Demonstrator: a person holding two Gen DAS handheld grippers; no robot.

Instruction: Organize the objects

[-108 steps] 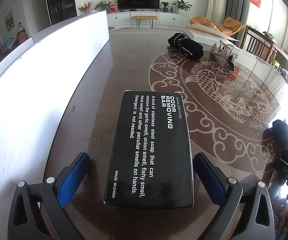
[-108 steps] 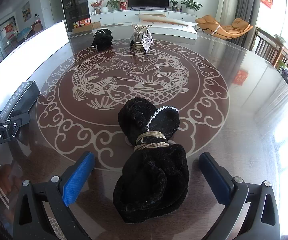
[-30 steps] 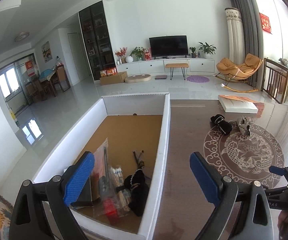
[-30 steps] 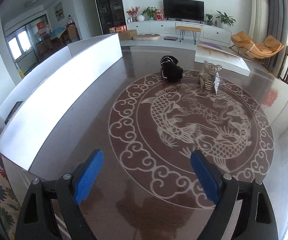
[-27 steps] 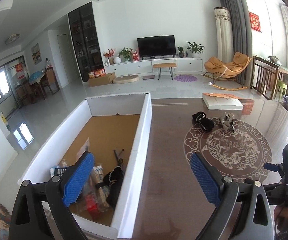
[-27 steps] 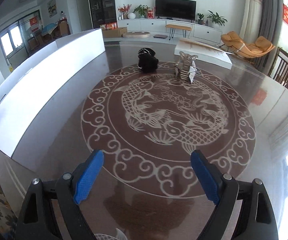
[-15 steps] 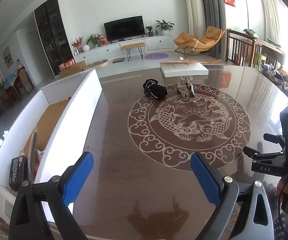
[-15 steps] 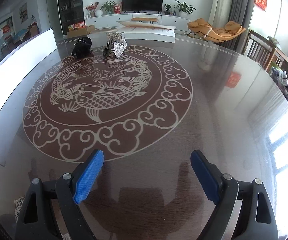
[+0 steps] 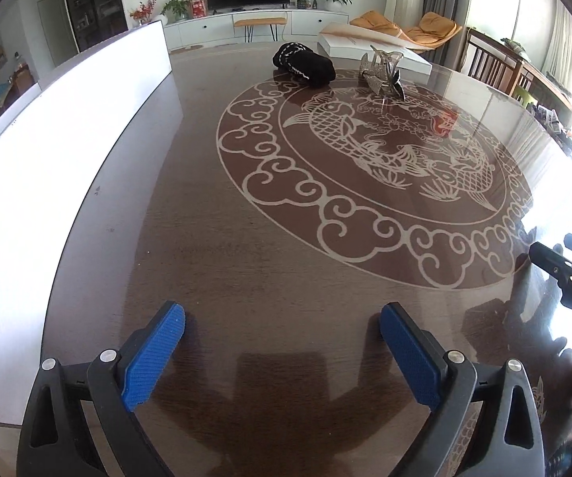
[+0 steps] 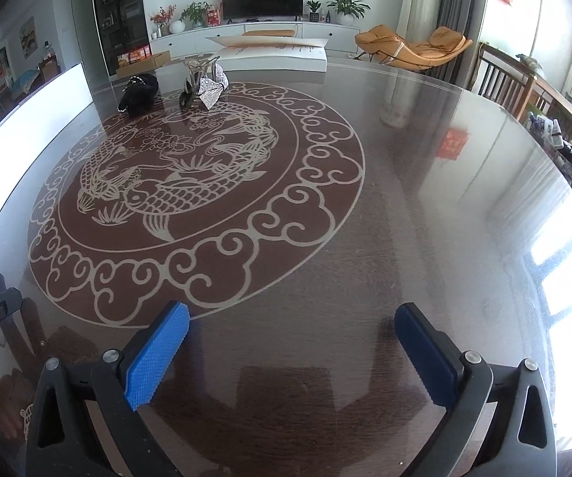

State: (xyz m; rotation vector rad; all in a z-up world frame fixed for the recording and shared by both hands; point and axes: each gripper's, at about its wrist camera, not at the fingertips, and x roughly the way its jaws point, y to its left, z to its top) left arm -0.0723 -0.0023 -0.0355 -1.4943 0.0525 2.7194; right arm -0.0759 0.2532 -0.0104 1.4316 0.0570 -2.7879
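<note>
Your left gripper (image 9: 282,344) and right gripper (image 10: 292,340) look identical: black plastic arms with triangular cut-outs, silver screws at the joints, and blue ribbed pads (image 9: 154,357) on the fingers.

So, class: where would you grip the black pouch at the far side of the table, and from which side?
Probably across the black pouch at its middle, from above: it lies on its side, soft and rounded, with clear table around it except the silver shoe to its right.

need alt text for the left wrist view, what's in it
The open, empty left gripper hovers over a glossy brown table with a fish medallion. A black fuzzy pouch and a silvery folded item sit at the far side, a white box wall on the left.
</note>
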